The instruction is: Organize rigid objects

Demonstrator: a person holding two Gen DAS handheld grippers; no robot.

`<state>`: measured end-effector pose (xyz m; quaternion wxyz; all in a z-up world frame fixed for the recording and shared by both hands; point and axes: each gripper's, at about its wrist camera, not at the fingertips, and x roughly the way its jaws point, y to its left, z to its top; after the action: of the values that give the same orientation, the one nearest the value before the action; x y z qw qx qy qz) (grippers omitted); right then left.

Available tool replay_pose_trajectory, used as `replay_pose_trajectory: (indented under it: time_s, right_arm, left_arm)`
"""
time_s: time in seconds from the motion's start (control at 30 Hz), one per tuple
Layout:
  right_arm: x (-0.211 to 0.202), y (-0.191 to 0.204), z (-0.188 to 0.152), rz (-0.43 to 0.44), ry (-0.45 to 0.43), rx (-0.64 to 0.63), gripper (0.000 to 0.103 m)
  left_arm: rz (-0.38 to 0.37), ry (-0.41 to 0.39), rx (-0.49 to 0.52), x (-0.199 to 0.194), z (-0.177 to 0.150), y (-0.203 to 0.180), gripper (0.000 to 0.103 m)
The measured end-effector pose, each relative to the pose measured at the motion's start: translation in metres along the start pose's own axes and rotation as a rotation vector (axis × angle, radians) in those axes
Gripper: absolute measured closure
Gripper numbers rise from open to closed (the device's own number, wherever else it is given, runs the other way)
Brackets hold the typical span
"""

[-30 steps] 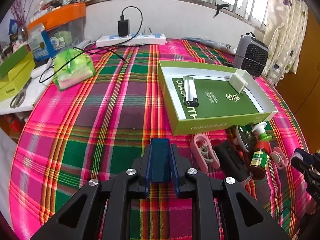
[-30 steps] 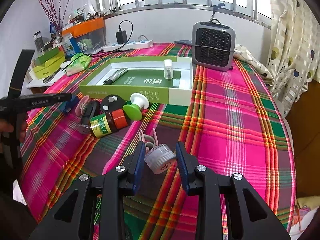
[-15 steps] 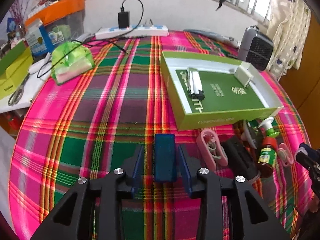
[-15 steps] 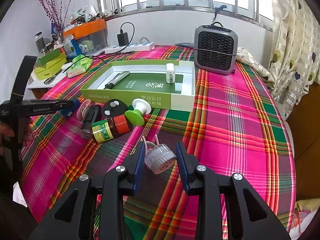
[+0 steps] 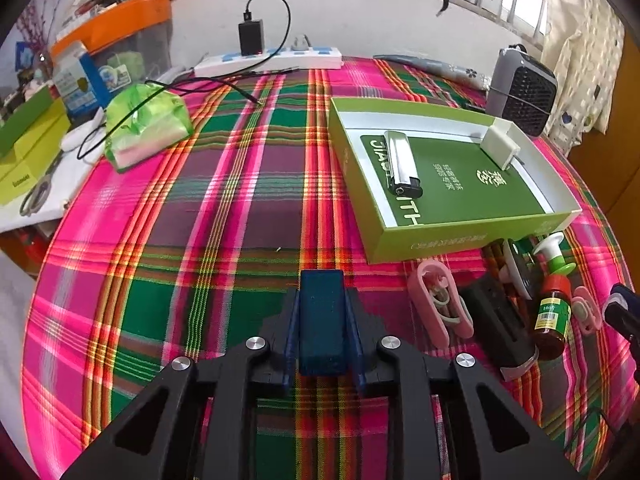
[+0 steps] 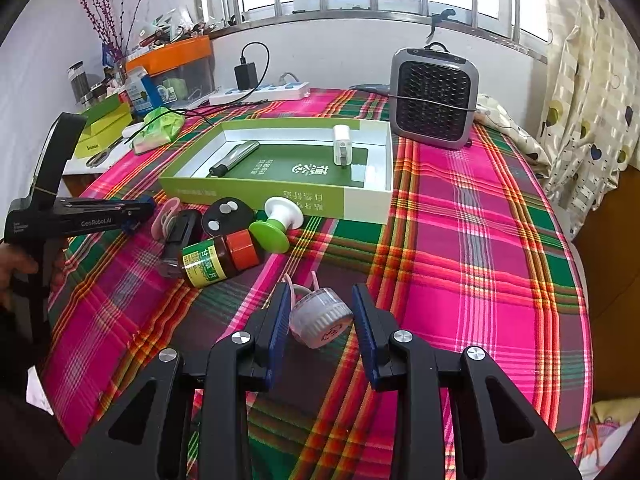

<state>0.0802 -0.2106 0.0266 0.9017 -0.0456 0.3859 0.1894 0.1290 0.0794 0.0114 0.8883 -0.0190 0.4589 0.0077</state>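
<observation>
A dark blue rectangular block [image 5: 322,320] lies lengthwise between the pads of my left gripper [image 5: 322,293], low over the plaid cloth. The jaws are closing and both pads rest against its sides. My right gripper [image 6: 321,292] is shut on a small round translucent cap [image 6: 320,318] with a pink cord behind it. The open green box [image 5: 436,246] holds a silver lighter [image 5: 402,164] and a white charger [image 5: 498,144]. In front of the box lie a pink clip [image 5: 438,308], a black case [image 5: 498,324], a brown bottle with a red cap [image 6: 218,258] and a green-and-white knob [image 6: 276,224].
A grey heater [image 6: 434,98] stands behind the box on the right. A power strip [image 5: 268,62] with a black cable, a green plastic bag [image 5: 146,124] and storage boxes [image 5: 32,148] sit at the back left. The round table's edge drops away on the left and right.
My left gripper opened off the blue block, then closed around it again, with the block further in between the fingers. The right gripper kept its hold on the cap and stayed put.
</observation>
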Motion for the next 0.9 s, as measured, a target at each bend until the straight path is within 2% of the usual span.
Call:
replay_pose_trajectory:
  time_s: [0.27,0.47,0.9]
  right_arm:
    - [-0.002,0.001,0.003,-0.002,-0.007,0.002,0.07]
    - [-0.004,0.001,0.01,0.0,-0.022,-0.002,0.07]
    - [-0.005,0.007,0.057,0.03,-0.071,-0.048,0.07]
  left_arm:
    - [0.001,-0.017,-0.004,-0.007,0.0,0.002,0.082]
    - [-0.027,-0.044,0.001,-0.022,0.007,0.0,0.082]
    - [-0.084,-0.103,0.047,-0.045,0.039,-0.022,0.082]
